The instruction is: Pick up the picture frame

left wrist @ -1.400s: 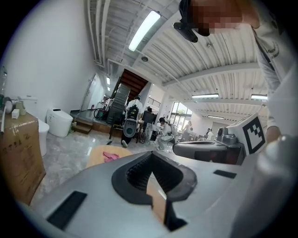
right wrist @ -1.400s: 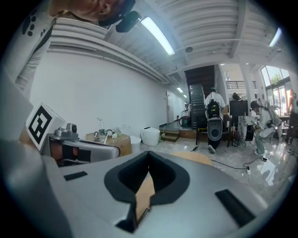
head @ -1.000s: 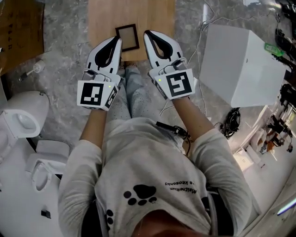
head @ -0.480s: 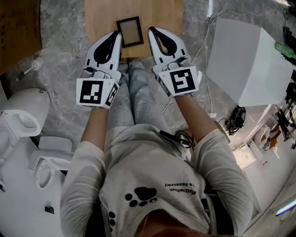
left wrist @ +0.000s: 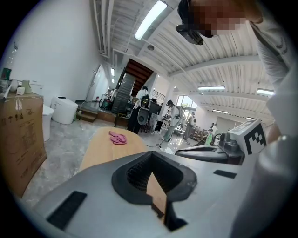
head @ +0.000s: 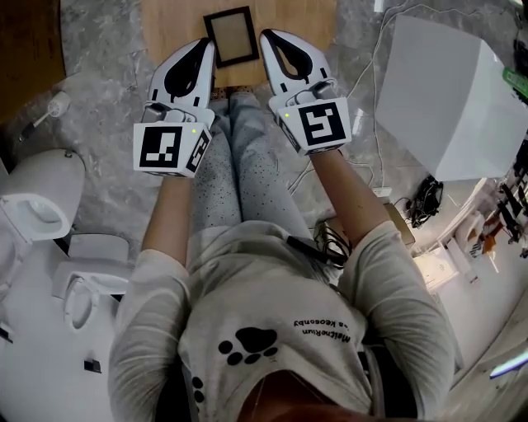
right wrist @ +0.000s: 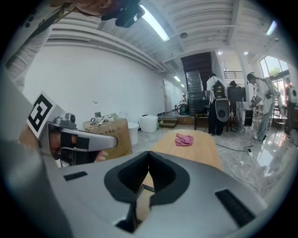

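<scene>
head view: black rectangular picture frame (head: pixel 231 36) is seen flat on light wooden table (head: pixel 177 21), between left tongs (head: pixel 205 45) and right tongs (head: pixel 266 37) | gripper views: both tongs closed, nothing held; pink crumpled cloth (right wrist: pixel 184 139) shown only here

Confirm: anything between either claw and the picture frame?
Nothing visible. The picture frame lies flat on the wooden table; the left claw and right claw, both shut and empty, flank it in the head view with no object between.

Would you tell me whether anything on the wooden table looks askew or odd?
The picture frame lies flat, slightly askew on the wooden table; a crumpled pink cloth sits at its far end.
</scene>
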The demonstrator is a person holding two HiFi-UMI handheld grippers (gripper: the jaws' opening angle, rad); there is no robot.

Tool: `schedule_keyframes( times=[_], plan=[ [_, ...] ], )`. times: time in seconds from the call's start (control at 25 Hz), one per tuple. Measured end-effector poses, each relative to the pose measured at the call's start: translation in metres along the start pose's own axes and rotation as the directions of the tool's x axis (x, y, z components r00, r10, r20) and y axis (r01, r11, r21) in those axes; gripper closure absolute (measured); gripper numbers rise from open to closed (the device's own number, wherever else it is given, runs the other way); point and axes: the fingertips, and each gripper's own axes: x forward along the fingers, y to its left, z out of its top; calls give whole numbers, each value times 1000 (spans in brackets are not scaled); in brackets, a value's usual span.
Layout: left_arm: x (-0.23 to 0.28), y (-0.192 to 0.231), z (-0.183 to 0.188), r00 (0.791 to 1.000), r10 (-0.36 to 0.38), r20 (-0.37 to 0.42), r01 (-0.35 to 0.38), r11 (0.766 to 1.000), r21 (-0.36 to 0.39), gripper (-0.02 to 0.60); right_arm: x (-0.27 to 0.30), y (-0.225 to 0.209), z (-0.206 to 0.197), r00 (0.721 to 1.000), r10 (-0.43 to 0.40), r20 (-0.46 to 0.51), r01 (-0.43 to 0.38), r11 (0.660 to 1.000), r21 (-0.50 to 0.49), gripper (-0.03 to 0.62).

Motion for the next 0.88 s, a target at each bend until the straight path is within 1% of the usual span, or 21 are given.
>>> schedule_keyframes(
  times=[0.4,0.68,0.88],
  plan=[
    [8,12,-41,1000,9,-28,-9,1000,-27,574,13,-4,-44,999,-7,-45,8,1000,29,585],
    [24,18,-66,999,10,-52,-12,999,-33,574,19,-9,-76,996,-24,-90,30,997,68,585],
    [31,22,-88,996,4,-87,-7,1000,-26,574,27,-9,-98,991,-22,-131,35,995,93,585]
  ],
)
